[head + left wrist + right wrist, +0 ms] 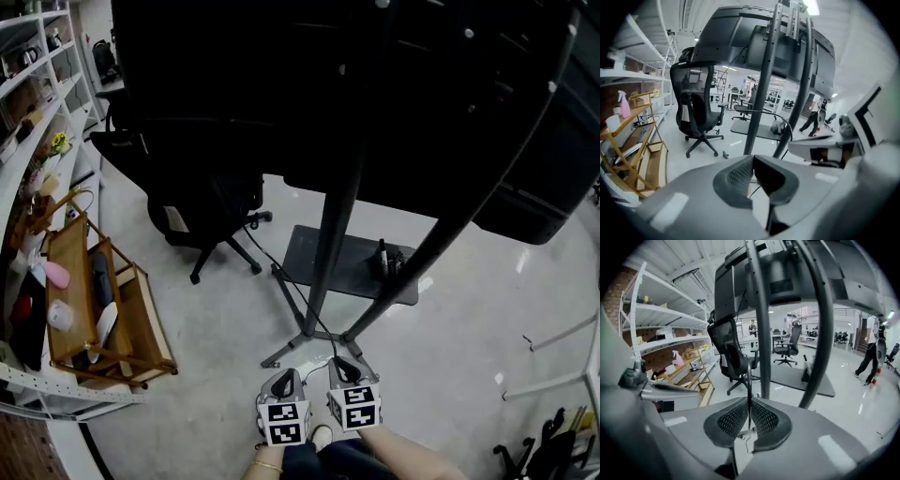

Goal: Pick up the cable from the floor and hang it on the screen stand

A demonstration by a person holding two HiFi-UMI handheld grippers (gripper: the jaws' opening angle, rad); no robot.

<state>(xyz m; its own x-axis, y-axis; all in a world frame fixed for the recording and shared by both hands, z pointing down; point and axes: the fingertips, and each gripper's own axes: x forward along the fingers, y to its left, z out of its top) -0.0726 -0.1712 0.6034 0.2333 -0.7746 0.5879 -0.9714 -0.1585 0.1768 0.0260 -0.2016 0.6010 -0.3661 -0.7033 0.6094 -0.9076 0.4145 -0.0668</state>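
A thin black cable runs across the floor from the office chair toward the foot of the screen stand. The stand's two dark poles carry a large black screen overhead. My right gripper is low by the stand's feet, shut on the cable, which rises straight up from between its pads. Just left of it, my left gripper has its pads pressed together; nothing shows clamped between them. In the left gripper view the cable arcs in front of the poles.
A black office chair stands left of the stand's grey base plate. A wooden rack and white shelves line the left side. White frames lie at the right. A person walks far off.
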